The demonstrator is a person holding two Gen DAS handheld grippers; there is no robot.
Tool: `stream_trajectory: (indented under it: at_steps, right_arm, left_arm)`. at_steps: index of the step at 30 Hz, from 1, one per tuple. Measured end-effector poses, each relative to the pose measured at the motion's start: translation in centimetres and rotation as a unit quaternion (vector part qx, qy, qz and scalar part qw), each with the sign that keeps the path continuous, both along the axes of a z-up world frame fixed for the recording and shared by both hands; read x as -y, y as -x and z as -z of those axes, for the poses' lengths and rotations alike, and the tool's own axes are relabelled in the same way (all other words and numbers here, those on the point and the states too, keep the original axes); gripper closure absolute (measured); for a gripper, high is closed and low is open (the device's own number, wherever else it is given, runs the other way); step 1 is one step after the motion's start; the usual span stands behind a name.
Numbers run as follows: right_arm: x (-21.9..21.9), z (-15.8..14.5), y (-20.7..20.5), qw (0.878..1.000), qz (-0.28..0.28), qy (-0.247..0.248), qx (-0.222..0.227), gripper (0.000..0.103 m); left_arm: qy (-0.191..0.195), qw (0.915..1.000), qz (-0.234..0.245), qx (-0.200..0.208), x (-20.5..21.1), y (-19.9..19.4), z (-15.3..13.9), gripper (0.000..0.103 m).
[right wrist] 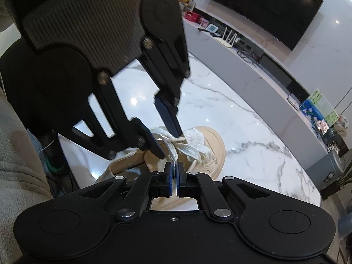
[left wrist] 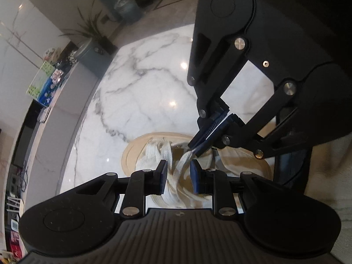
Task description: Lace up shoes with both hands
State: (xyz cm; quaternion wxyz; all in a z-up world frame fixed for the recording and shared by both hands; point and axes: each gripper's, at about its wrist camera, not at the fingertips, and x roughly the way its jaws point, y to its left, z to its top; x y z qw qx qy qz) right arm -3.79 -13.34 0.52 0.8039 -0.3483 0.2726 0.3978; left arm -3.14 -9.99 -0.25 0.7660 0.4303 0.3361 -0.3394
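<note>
The marble table (left wrist: 143, 83) filled my view, and on it sat the tan shoe (right wrist: 211, 145), toe pointing away from me, white lace (right wrist: 189, 147) criss-crossed over its tongue. My right gripper (right wrist: 175, 176) had its jaws clamped together on one strand of that lace, pulled up from the eyelets. My left gripper (left wrist: 178, 176) hung just over the lacing, jaws apart, lace lying between the pads, nothing pinched.
</note>
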Motion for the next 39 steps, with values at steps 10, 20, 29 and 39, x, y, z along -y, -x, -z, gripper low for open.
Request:
stream_trajectory:
  at_steps: [10,20,29,39]
  right_arm:
    - [0.8,-0.3,0.6,1.000,0.007,-0.014,-0.001,0.102]
    - [1.2,0.1,-0.2,0.998,0.048,-0.029,-0.021,0.101]
    - [1.4,0.2,-0.8,0.997,0.062,-0.038,-0.030,0.100]
    - [0.9,0.8,-2.2,0.993,0.081,-0.059,-0.054,0.099]
  left_arm:
    - [0.029,0.9989,-0.036,-0.011,0.1,-0.8,0.8,0.100]
    - [0.051,0.9894,-0.122,-0.060,-0.4,-1.9,0.0,0.102]
    - [0.070,0.9803,-0.171,-0.070,-1.6,-2.0,-1.0,0.102]
    - [0.050,0.9795,-0.181,-0.074,-1.9,-2.1,-1.0,0.102]
